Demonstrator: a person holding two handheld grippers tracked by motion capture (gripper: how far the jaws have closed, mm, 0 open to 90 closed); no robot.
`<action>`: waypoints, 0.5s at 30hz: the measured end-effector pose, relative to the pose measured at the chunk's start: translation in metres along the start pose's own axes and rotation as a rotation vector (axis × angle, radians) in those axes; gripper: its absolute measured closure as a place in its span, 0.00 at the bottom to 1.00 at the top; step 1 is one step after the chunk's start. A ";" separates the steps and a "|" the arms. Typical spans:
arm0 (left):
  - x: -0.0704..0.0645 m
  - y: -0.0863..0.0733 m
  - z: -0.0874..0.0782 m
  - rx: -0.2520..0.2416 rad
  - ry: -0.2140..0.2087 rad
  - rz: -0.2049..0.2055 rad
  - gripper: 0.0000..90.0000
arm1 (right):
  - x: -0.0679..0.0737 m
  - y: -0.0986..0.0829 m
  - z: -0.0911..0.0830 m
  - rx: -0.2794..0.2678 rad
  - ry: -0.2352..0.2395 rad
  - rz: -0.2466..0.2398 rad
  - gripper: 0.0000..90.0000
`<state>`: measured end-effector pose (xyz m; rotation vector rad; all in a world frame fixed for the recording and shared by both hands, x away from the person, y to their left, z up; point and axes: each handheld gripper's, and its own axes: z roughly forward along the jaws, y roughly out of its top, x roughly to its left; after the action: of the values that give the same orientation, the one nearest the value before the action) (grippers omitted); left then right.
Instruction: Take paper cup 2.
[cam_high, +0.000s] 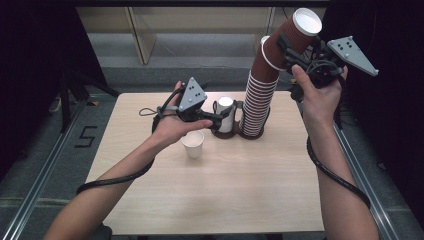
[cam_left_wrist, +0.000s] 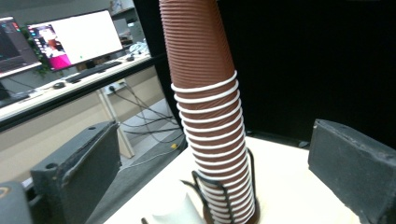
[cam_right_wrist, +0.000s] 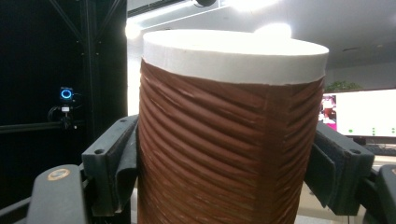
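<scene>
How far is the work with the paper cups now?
Done: one white cup stands alone on the table. In hand: the right gripper clamps the top brown cup, tilted off the tall stack. The left gripper is open near the holder. Left: setting that cup down.

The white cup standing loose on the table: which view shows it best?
The high view: the white cup stands upright and whole on the table, below the left gripper. In the left gripper view, the white shape at the bottom edge cannot be identified.
</scene>
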<state>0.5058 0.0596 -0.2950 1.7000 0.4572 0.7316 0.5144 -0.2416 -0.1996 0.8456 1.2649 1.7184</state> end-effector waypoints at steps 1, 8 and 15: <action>0.000 -0.001 -0.003 0.002 0.006 0.009 0.02 | 0.000 -0.001 -0.002 -0.001 -0.001 -0.012 0.23; -0.005 -0.005 -0.016 0.023 0.030 0.042 0.02 | 0.006 -0.009 -0.016 0.018 0.012 -0.004 0.23; -0.014 -0.010 -0.027 0.038 0.047 0.064 0.03 | 0.012 -0.024 -0.026 0.035 0.035 -0.009 0.23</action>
<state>0.4777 0.0728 -0.3042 1.7428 0.4537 0.8155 0.4920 -0.2371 -0.2291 0.8325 1.3238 1.7153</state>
